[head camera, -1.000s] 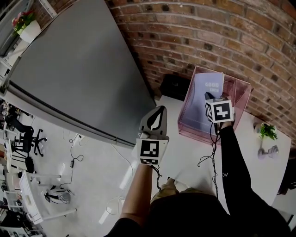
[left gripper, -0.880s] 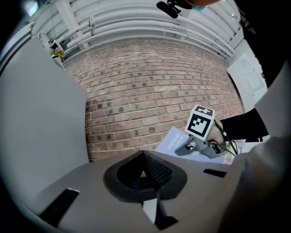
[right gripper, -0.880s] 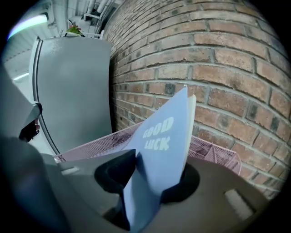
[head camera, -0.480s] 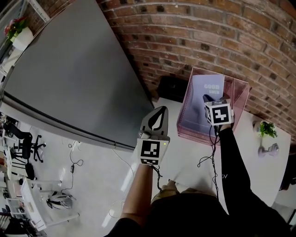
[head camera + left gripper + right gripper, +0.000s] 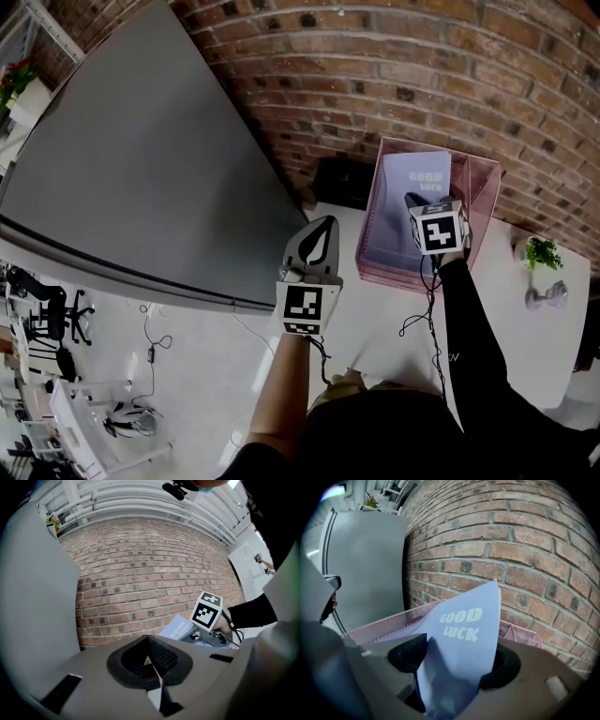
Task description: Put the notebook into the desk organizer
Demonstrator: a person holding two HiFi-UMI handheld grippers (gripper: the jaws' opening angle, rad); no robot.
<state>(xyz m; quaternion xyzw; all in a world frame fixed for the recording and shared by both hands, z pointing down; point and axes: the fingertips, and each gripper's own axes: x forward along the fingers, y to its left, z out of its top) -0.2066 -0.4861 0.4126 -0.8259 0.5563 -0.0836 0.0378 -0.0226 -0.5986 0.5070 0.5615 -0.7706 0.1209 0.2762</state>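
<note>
A pale blue notebook printed "GOOD LUCK" stands tilted inside the pink mesh desk organizer against the brick wall. My right gripper is at the notebook's near end, over the organizer. In the right gripper view the notebook lies between the jaws of the right gripper, which are opening; the pads stand wider than the thin cover. The organizer's mesh rim runs behind it. My left gripper hovers left of the organizer, off the desk's edge, its tips together and empty. The left gripper view shows the same shut left gripper.
The organizer sits at the back of a white desk. A small potted plant and a grey object stand at the desk's right. A black item lies by the wall. A large grey panel fills the left.
The view has shifted slightly, and the right gripper with the notebook sits a little higher and further left in it. The left gripper has held its place.
</note>
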